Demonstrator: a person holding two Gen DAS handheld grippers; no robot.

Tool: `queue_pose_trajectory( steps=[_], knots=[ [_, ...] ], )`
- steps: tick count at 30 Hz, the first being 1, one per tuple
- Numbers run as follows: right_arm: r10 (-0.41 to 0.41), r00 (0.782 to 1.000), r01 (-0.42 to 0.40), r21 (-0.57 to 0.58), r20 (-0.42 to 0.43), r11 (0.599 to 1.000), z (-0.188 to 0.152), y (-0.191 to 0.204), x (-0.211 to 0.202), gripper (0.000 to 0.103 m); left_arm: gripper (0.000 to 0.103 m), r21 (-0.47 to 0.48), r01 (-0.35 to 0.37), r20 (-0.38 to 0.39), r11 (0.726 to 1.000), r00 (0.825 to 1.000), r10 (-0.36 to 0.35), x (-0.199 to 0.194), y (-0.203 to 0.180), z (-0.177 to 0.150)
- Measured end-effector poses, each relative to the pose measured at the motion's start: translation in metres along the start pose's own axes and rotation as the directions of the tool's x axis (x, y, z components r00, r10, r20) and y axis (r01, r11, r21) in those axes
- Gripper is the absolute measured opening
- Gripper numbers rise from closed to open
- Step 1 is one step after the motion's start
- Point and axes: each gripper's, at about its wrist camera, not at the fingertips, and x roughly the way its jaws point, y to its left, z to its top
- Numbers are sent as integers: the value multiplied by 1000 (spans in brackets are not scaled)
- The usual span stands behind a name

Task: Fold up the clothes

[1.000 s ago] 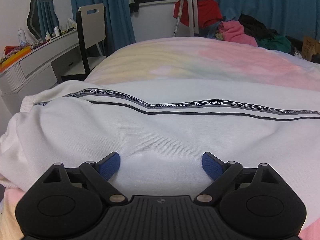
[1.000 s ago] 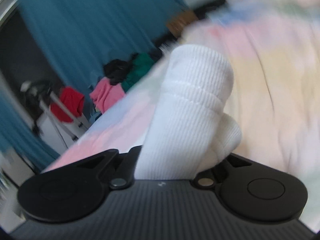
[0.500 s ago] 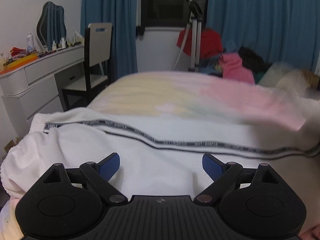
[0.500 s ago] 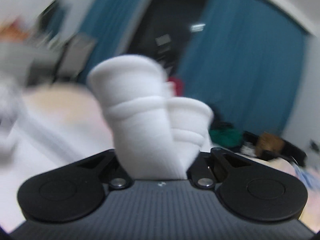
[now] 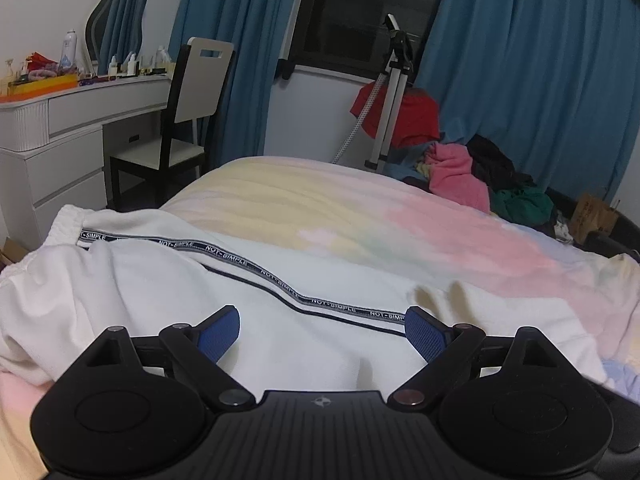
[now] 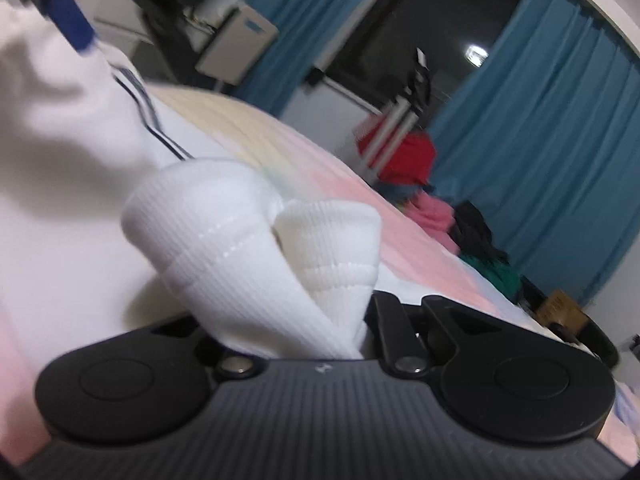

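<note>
White track pants (image 5: 168, 292) with a black "NOT-SIMPLE" side stripe (image 5: 280, 280) lie across the near edge of the pastel bed (image 5: 360, 216). My left gripper (image 5: 322, 330) is open, blue pads (image 5: 220, 332) hovering just above the white fabric, holding nothing. My right gripper (image 6: 320, 320) is shut on the pants' ribbed white cuffs (image 6: 256, 248), which bulge up between its jaws above the pants body (image 6: 60, 208). The left gripper's blue fingertip (image 6: 66, 16) shows at the upper left of the right wrist view.
A white dresser (image 5: 60, 128) with bottles and a chair (image 5: 188, 120) stand left of the bed. A tripod (image 5: 390, 92) and a pile of coloured clothes (image 5: 472, 172) sit beyond the far side, before blue curtains (image 5: 532, 80). A cardboard box (image 5: 592, 216) is at far right.
My right gripper swung the held cuffs from the far end of the bed back over the pants toward the waistband. My left gripper tilted up and shifted slightly, staying open.
</note>
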Motion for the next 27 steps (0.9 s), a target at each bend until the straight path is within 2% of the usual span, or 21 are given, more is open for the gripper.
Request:
queue_pose_trajectory(
  steps=[4, 6, 7, 10, 12, 14, 15, 17, 20, 23, 25, 27],
  knots=[
    [9, 1000, -9, -26, -23, 1000, -5, 14, 9, 13, 91, 21, 13, -10, 1000, 1000, -13, 2, -4, -3],
    [23, 1000, -23, 1, -21, 1000, -1, 11, 8, 14, 91, 67, 1, 6, 998, 1000, -1, 0, -9, -5],
    [49, 999, -48, 32, -22, 998, 0, 6, 5, 15, 91, 92, -7, 15, 996, 1000, 5, -1, -12, -5],
    [144, 989, -140, 140, -22, 980, 7, -13, -8, 28, 91, 131, -16, 29, 991, 999, 12, -3, -17, -7],
    [212, 977, -203, 204, -21, 958, 17, -25, -13, 43, 91, 129, -2, 23, 992, 1000, -1, -4, -15, -8],
    [289, 957, -271, 298, -16, 915, 22, -41, -23, 72, 91, 128, 7, 20, 992, 1000, -10, -5, -14, -9],
    [327, 945, -303, 357, -9, 884, 24, -51, -27, 79, 91, 131, 7, 17, 991, 1000, -9, -6, -14, -10],
    [361, 932, -319, 442, -12, 839, 25, -66, -43, 81, 91, 150, 14, 13, 989, 1000, -16, -16, -15, -12],
    [359, 933, -302, 549, 4, 779, 33, -91, -54, 84, 91, 195, 29, 34, 980, 999, -36, -41, -20, -21],
    [312, 950, -260, 631, 30, 731, 30, -112, -72, 84, 92, 210, 91, 30, 974, 995, -99, -64, -21, -30],
    [257, 965, -222, 650, 43, 727, 25, -120, -82, 84, 96, 200, 119, 29, 973, 992, -127, -74, -20, -35],
    [205, 978, -185, 664, 49, 724, 19, -125, -90, 84, 97, 136, 133, 16, 982, 990, -137, -75, -13, -35]
  ],
)
